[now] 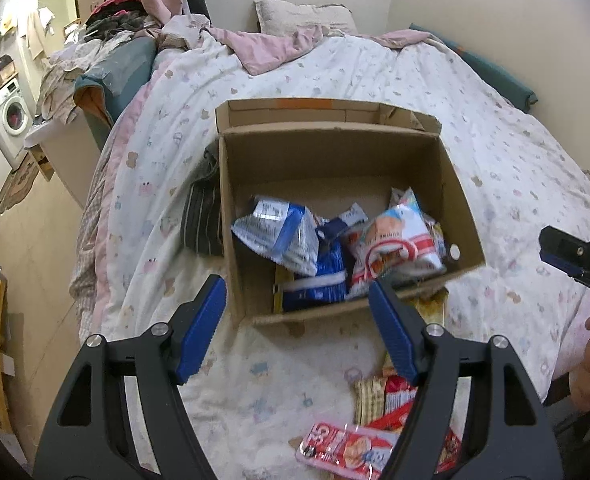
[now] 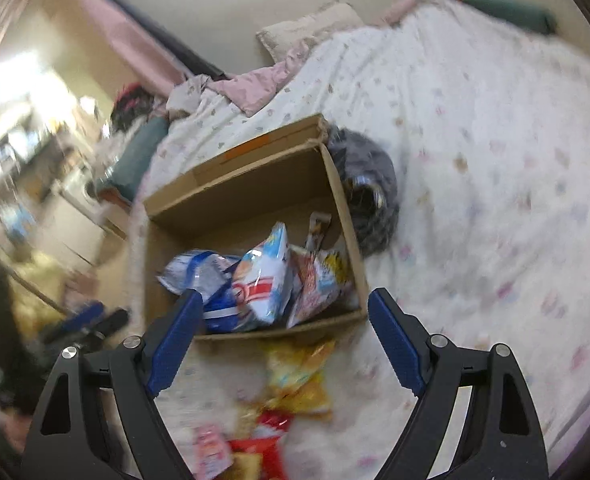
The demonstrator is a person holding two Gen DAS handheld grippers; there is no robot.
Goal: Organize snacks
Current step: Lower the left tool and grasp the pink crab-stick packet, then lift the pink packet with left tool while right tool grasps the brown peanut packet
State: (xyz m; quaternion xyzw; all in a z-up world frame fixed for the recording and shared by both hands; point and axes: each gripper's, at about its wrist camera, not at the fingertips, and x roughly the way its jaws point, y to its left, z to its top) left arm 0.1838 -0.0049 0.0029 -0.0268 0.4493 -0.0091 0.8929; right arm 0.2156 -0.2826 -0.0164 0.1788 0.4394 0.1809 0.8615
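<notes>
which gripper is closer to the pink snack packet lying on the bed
Left. The left gripper hangs open almost directly above the pink packet; the right gripper, also open, sits off to its right.

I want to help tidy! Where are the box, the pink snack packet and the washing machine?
cardboard box [image 1: 453,184], left wrist view, on its right inner wall.
pink snack packet [image 1: 347,448], left wrist view, on its printed front.
washing machine [image 1: 9,116], left wrist view, on its round door.

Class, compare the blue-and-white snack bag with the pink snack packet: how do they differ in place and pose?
The blue-and-white bag lies inside the cardboard box, while the pink packet lies outside it on the bed quilt. The bag is crumpled and propped on other packs; the packet lies flat. Neither is held by a gripper.
</notes>
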